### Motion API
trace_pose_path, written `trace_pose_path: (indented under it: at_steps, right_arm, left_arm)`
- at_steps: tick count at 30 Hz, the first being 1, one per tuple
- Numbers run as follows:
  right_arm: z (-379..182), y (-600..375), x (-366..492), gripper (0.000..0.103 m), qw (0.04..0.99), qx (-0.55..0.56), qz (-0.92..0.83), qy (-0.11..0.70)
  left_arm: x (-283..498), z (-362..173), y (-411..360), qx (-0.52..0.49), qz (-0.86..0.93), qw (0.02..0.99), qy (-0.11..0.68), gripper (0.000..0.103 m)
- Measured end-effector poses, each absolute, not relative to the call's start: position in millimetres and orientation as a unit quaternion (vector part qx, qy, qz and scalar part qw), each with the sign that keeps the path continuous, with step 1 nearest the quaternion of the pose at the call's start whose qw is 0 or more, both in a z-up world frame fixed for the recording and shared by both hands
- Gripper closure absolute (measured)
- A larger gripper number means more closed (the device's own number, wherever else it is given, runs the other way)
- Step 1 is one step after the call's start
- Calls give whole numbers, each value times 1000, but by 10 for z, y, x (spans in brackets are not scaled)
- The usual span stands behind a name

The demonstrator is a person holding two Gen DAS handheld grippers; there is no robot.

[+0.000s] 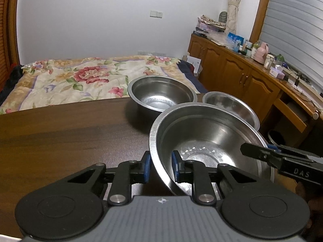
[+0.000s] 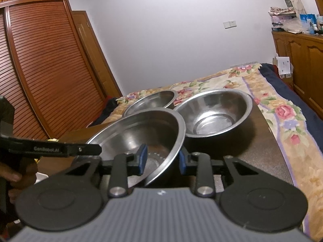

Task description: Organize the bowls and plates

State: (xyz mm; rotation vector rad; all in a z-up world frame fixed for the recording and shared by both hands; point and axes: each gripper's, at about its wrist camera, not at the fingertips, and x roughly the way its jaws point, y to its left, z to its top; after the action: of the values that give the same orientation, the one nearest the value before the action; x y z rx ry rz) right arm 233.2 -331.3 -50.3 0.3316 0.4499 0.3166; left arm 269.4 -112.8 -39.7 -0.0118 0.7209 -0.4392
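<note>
**Near bowl straddled at both rims**

Near steel bowl [image 1: 203, 141] sits tilted on the dark table [image 1: 60, 137], just before two others. Left gripper [image 1: 160, 168] and right gripper [image 2: 161, 158] jaws spread astride opposite rims, not yet pinching. Close evenly, lift level.

Dark wooden table [image 1: 60, 137] carries two steel bowls at its far edge: deep bowl [image 1: 161, 94], shallow bowl [image 1: 232, 106] just beside it, rims close.
</note>
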Motion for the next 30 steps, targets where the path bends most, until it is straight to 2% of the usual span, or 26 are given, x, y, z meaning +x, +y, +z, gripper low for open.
trace_pose_path:
  at_steps: [30]
  right_arm:
    - [-274, -3123, 1921, 71, 958, 139, 136, 212]
  left_arm:
    - [2177, -196, -884, -12, -246, 915, 320, 79]
